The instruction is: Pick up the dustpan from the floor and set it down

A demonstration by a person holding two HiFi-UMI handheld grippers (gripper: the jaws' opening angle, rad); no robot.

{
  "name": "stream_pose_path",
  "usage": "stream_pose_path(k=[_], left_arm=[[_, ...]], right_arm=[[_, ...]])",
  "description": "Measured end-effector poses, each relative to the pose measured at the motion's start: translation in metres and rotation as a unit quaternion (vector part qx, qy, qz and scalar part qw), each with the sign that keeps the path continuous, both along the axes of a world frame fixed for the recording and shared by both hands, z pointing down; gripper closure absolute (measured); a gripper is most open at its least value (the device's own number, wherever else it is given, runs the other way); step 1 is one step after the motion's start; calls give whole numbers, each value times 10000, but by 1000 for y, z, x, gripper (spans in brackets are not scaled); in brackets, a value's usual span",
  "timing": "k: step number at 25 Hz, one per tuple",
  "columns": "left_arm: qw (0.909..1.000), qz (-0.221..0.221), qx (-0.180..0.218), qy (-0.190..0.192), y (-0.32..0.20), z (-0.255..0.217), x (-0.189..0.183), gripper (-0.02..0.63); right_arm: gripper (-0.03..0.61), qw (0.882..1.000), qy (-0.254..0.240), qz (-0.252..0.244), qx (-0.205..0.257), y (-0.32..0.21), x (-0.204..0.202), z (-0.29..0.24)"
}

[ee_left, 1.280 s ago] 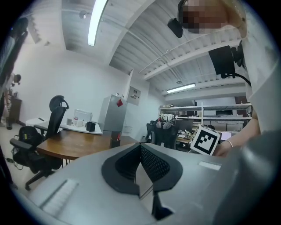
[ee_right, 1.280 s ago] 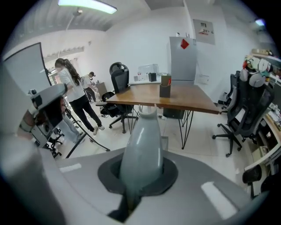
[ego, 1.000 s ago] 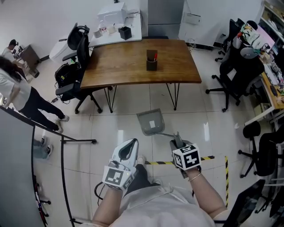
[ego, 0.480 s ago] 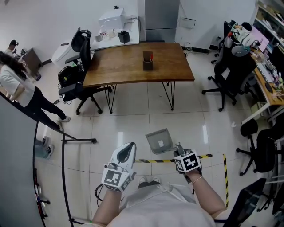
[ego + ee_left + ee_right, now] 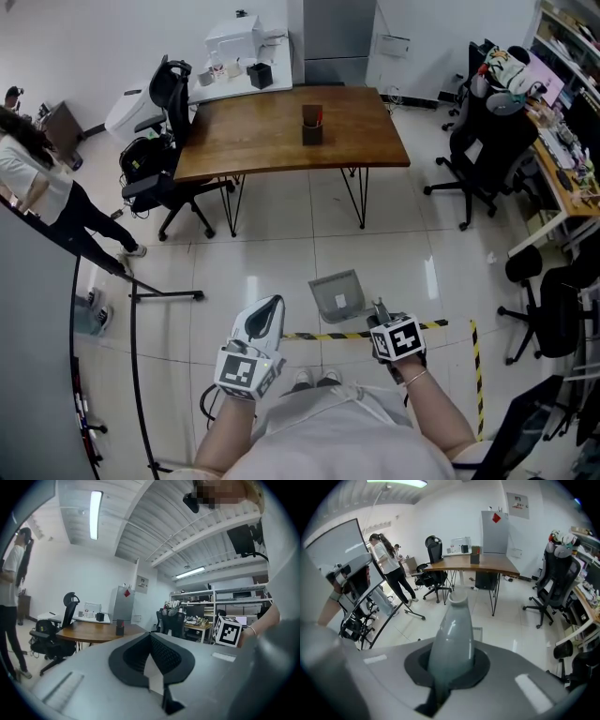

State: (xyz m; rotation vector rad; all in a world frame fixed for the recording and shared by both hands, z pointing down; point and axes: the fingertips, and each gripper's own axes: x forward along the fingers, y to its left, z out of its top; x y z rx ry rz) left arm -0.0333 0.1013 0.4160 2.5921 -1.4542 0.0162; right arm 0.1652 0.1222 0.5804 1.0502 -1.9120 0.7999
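Between my right gripper's (image 5: 378,310) fingers is the grey handle (image 5: 453,620) of the dustpan (image 5: 337,294). They're clamped tight on it, and the handle sticks up out of the jaws toward the wooden table (image 5: 281,136). The gripper tilts steeply down, marker cube (image 5: 398,338) facing up at me. The pan end sits on my side of the table, out on the open white tiles (image 5: 272,253), well clear of the table's hairpin legs. Honestly can't tell if the pan's edge is touching the floor or hanging just off it.

My left gripper (image 5: 269,306) is out of the action. Its fingers are pressed together with nothing in them, pointing level toward the table. It's about as far back from the table as the right one, off to the left of the pan.

A yellow-and-black tape stripe (image 5: 319,335) runs across the floor just past the pan on the side away from the table, right by my shoes. On the tabletop there's a small dark pen holder (image 5: 312,127) around the middle. A black office chair (image 5: 169,103) is parked at the table's left end, and more black chairs (image 5: 483,141) sit off its right end. A person (image 5: 37,187) stands well beyond the left end, back by the glass partition.
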Motion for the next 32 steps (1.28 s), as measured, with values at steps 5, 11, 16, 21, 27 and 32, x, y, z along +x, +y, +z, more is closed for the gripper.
stream_pose_path(k=[5, 11, 16, 21, 27, 32], left_arm=[[9994, 287, 175, 94, 0, -18, 7, 600], [9995, 130, 216, 171, -11, -21, -4, 600], [9996, 76, 226, 170, -19, -20, -17, 600], [9996, 74, 147, 239, -22, -15, -35, 600], [9997, 68, 37, 250, -32, -10, -52, 600], [9996, 33, 54, 292, -53, -2, -56, 600]], right_arm=[[578, 9999, -138, 46, 23, -5, -9, -4], [578, 9997, -241, -23, -1, -12, -25, -6], [578, 9998, -218, -10, -45, -19, -34, -3], [578, 9999, -98, 36, -91, -29, -42, 2], [578, 9999, -14, 66, -95, -48, -52, 5], [577, 9998, 3, 86, -200, -66, -53, 13]])
